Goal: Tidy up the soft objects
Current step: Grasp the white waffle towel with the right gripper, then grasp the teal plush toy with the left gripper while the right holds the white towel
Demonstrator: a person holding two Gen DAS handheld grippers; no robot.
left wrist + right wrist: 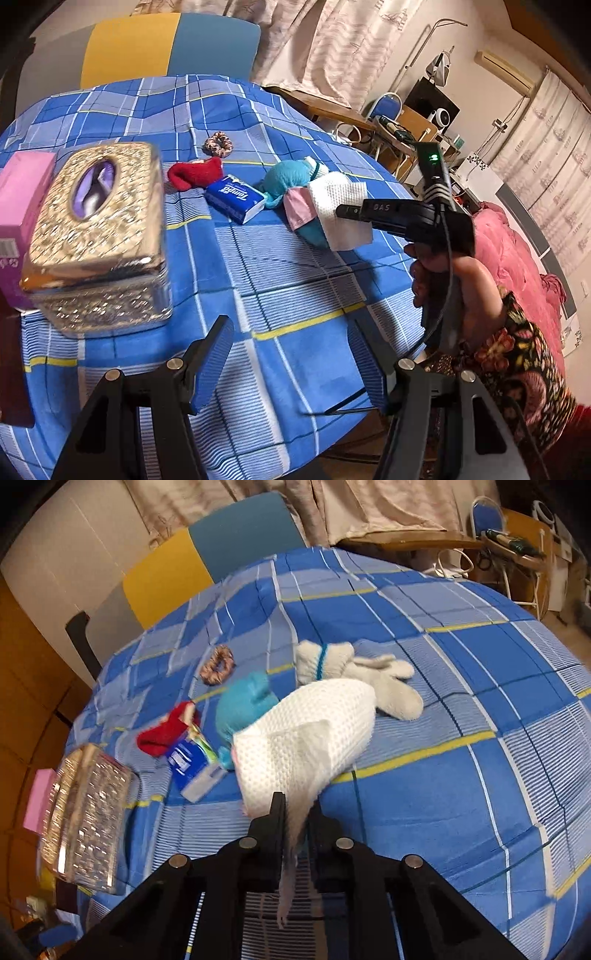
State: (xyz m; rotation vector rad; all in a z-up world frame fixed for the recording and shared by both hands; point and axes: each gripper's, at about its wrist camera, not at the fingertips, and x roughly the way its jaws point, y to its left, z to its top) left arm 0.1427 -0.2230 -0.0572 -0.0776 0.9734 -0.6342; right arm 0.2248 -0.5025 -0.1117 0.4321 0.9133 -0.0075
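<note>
Right gripper [295, 805] jaws pinched shut on one edge of white paper towel [306, 738], hanging limp above surface [443, 775], near silver tissue box [99, 229]. Featherlight, floppy, tears easily; edge grip adequate. Left gripper [295, 354] jaws wide, empty.

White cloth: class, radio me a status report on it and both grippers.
Right gripper shut on white cloth, lifted off the bed. Left gripper open, empty. Blue tissue pack and teal toy lie close behind.
</note>
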